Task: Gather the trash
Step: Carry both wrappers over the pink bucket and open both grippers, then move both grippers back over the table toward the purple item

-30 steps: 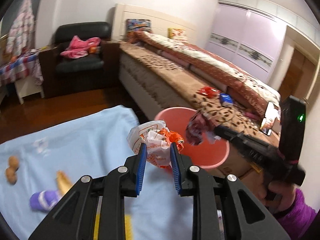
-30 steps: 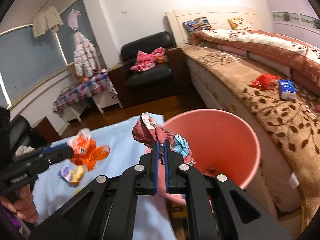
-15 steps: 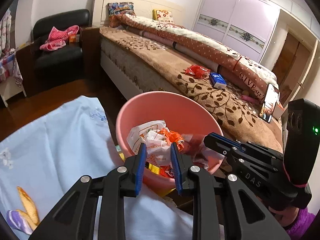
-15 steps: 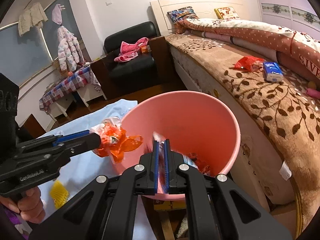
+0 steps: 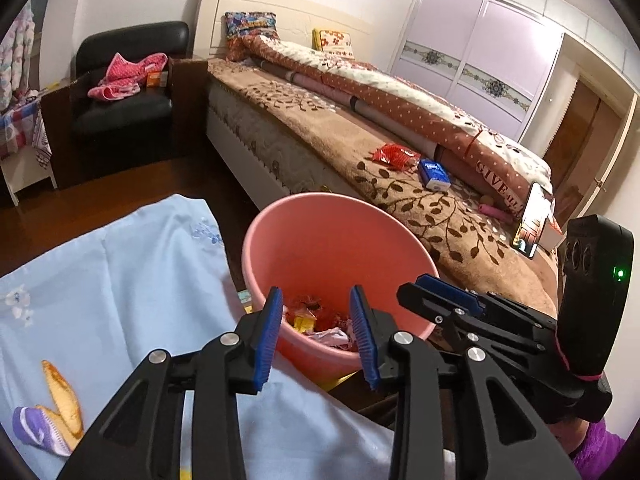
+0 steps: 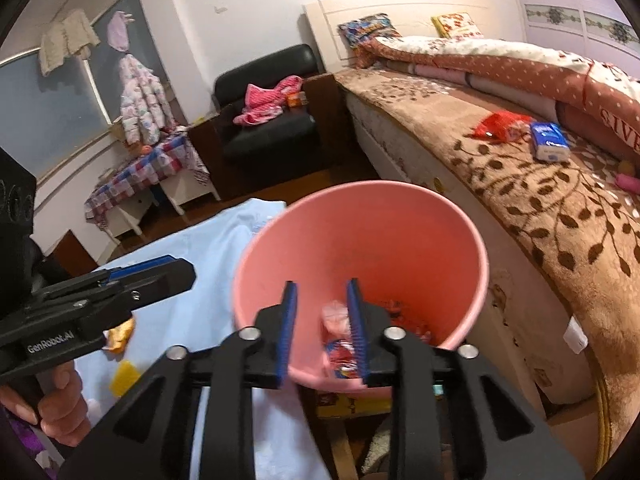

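Both wrappers have dropped since a moment ago. The left gripper (image 5: pixel 318 330) and right gripper (image 6: pixel 322 328) now hang spread wide and empty over the pink bucket (image 5: pixel 280 240), with the trash (image 5: pixel 320 322) at its bottom, beside the blue cloth (image 5: pixel 120 280).

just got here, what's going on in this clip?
A person is clearing trash off a table with a handheld claw in each hand. Both the left claw and the right claw are open and empty over the pink bin, which has wrappers in the bottom. On the light blue tablecloth some scraps remain: peel pieces and a purple wrapper, plus a yellow bit.
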`<state>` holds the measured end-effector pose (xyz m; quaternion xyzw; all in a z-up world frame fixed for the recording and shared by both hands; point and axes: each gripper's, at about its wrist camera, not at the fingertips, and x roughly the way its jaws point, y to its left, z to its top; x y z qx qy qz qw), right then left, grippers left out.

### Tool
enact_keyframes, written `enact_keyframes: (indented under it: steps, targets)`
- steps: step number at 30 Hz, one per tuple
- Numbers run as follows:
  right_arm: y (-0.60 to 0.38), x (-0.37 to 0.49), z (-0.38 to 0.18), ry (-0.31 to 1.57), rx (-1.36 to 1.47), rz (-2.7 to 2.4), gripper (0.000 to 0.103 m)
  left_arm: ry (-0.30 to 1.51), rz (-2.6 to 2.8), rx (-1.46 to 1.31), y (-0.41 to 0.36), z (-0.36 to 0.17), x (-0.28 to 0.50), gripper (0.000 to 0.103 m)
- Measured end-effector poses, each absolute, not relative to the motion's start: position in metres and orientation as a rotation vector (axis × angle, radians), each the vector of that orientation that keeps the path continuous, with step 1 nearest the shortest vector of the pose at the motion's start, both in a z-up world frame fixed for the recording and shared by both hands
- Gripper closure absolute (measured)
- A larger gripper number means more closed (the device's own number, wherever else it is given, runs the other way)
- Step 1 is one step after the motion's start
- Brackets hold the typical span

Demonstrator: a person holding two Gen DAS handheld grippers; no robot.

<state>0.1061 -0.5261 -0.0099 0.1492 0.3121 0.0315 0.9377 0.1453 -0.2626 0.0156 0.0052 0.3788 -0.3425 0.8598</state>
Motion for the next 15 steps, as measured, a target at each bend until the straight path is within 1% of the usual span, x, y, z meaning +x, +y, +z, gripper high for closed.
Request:
enact_keyframes:
  steps: [9, 15]
  targets:
    - [-0.485, 0.089, 0.010, 0.613, 0.248, 0.144, 0.074, 0.741, -0.629, -0.017, -0.209, 0.033, 0.123, 0.069]
    - [-0.449, 0.069, 0.025, 0.594, 0.202, 0.210, 0.074, 0.697, -0.522, -0.037, -0.150, 0.044, 0.102, 0.069]
